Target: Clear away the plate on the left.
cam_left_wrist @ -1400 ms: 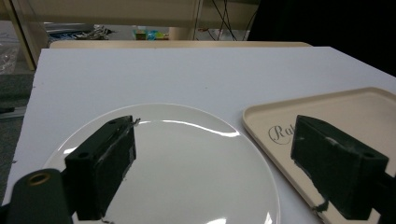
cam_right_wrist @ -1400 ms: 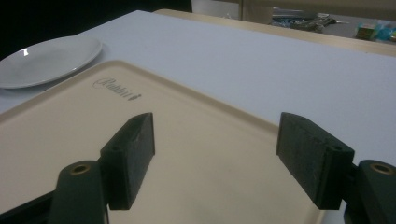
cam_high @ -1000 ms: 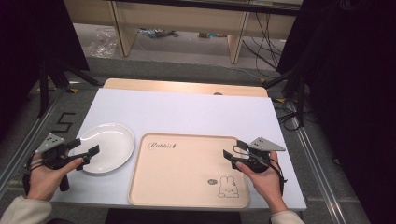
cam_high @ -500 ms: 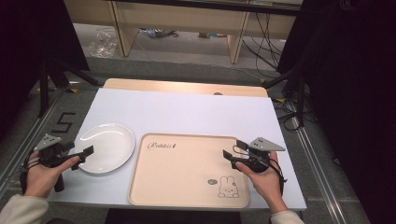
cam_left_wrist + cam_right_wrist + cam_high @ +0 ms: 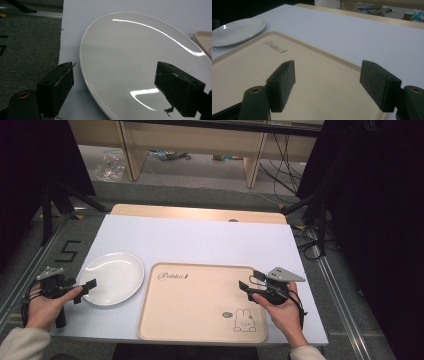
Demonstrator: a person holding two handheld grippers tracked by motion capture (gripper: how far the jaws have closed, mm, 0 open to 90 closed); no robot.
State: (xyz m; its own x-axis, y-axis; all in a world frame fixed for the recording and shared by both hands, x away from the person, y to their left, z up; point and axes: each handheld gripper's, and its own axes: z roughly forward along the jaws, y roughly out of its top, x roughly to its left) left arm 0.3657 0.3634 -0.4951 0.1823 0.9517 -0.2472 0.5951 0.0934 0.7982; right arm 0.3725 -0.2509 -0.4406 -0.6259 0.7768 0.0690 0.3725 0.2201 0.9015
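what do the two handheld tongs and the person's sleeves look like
Both tongs are black. The left tongs and right tongs each end in two blocky rectangular jaws with rough textured faces, and each carries a grey three-cornered plate on top. A thin black cable loops near the right one. Round holes show at the jaw mounts in both gripper views. The sleeves are light, off-white.

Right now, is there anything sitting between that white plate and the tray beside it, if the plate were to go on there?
Nothing visible does. The white plate lies just left of the tray, with a narrow strip of bare table between them. The tray's surface carries a printed rabbit and lettering. The left gripper, open, sits at the plate's left rim.
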